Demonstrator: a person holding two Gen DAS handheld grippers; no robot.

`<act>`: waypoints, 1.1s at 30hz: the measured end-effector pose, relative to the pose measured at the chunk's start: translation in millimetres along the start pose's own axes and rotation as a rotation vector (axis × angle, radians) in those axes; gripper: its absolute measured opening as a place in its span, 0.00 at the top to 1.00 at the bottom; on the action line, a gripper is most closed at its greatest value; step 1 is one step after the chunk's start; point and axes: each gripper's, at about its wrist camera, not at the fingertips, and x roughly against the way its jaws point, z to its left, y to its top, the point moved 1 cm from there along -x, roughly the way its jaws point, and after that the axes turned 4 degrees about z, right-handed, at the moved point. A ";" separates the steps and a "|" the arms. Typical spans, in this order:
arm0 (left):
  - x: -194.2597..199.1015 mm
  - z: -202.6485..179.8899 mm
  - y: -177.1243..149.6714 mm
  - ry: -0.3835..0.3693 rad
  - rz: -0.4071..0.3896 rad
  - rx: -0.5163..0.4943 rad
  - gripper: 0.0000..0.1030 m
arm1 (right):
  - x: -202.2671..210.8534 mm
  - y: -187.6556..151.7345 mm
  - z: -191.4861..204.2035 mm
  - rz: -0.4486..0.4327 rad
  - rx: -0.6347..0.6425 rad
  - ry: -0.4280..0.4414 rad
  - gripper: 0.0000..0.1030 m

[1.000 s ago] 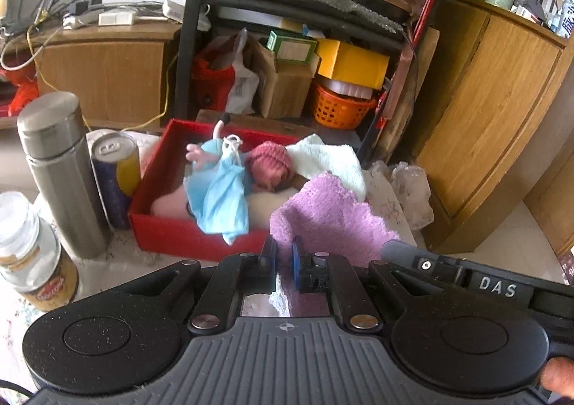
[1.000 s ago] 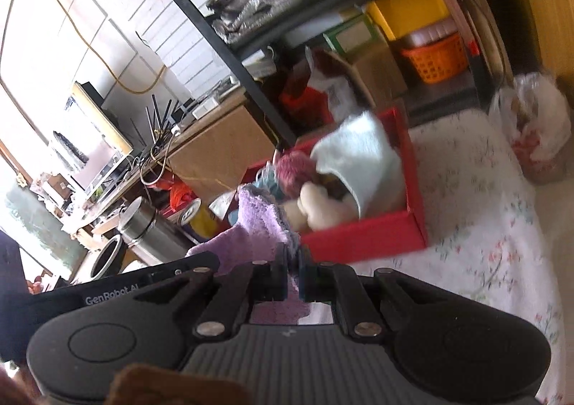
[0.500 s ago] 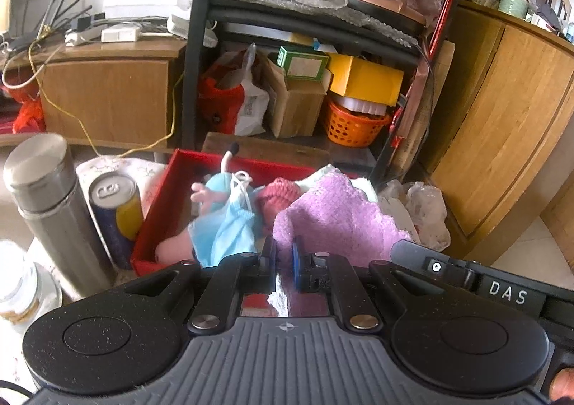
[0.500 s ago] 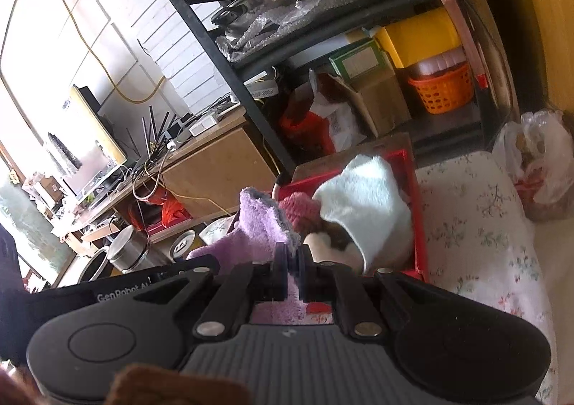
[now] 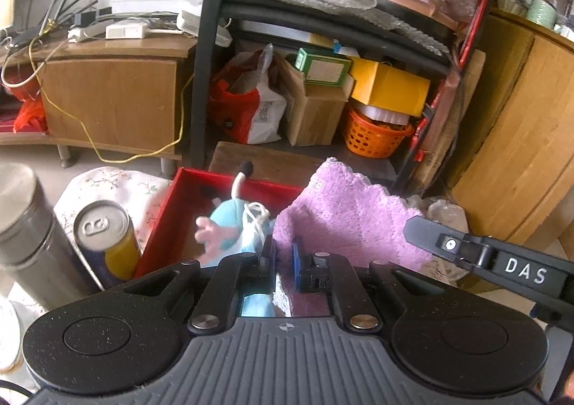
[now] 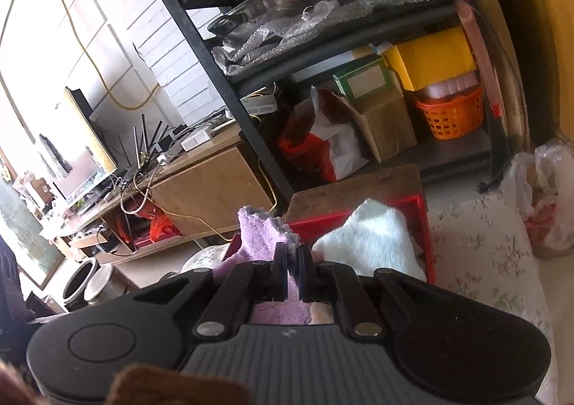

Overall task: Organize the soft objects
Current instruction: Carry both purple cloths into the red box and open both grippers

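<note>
A purple towel (image 5: 353,214) hangs between both grippers, lifted above a red box (image 5: 168,214). My left gripper (image 5: 283,254) is shut on its lower left edge. My right gripper (image 6: 292,261) is shut on another corner of the towel (image 6: 256,234); its black body also shows in the left wrist view (image 5: 502,261). In the red box lie a blue plush toy (image 5: 229,225) with pink hands and a white towel (image 6: 373,240). The purple towel hides the right part of the box in the left wrist view.
A steel flask (image 5: 25,229) and a yellow-blue can (image 5: 107,240) stand left of the box on a floral cloth (image 6: 484,247). A black shelf rack (image 5: 211,56) with boxes and an orange basket (image 5: 373,135) stands behind. A wooden cabinet (image 5: 520,139) is at the right.
Both grippers have risen with the purple towel, lifting it up off the table and in front of the red box. The box and flask sit lower in both views.
</note>
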 end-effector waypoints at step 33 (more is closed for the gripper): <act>-21.7 23.0 17.6 0.159 -0.031 0.010 0.55 | -62.6 6.4 -9.9 -0.016 0.061 -0.094 1.00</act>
